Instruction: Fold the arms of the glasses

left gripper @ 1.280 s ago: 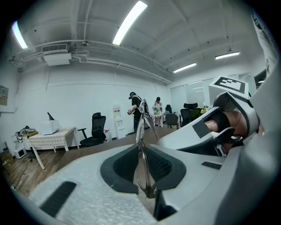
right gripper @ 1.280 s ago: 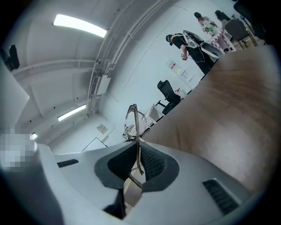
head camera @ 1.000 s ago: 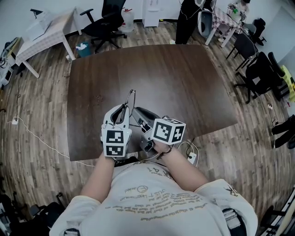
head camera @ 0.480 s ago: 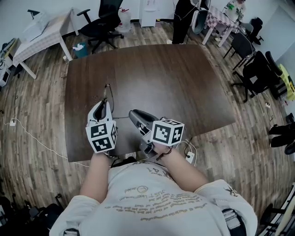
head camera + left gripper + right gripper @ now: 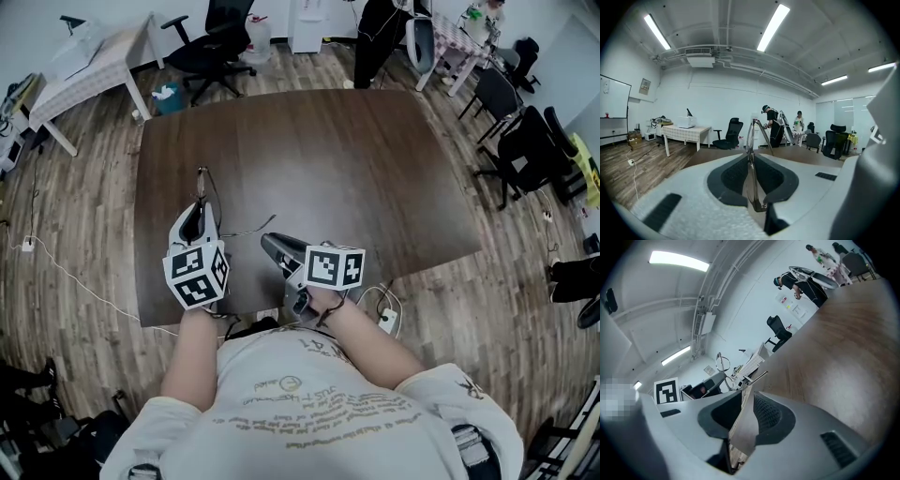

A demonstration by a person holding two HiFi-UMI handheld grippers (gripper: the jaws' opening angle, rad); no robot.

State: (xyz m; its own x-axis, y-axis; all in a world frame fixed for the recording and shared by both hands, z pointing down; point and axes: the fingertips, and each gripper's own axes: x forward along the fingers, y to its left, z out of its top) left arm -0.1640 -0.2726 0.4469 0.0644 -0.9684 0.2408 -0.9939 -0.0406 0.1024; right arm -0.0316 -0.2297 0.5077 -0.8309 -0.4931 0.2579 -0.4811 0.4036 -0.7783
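The left hand-held gripper [image 5: 199, 214] pinches the glasses [image 5: 750, 154] upright. 1 arm [image 5: 758, 376] juts sideways, its end just ahead of the right hand-held gripper [image 5: 269, 242], narrowly parted and empty.

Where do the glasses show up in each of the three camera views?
Head view: the glasses sit left of centre, poking out past the left gripper.
Left gripper view: dead centre, clamped edge-on between the jaws.
Right gripper view: left of centre, above the jaws.
Shared landmark: the dark wooden table, in all three.
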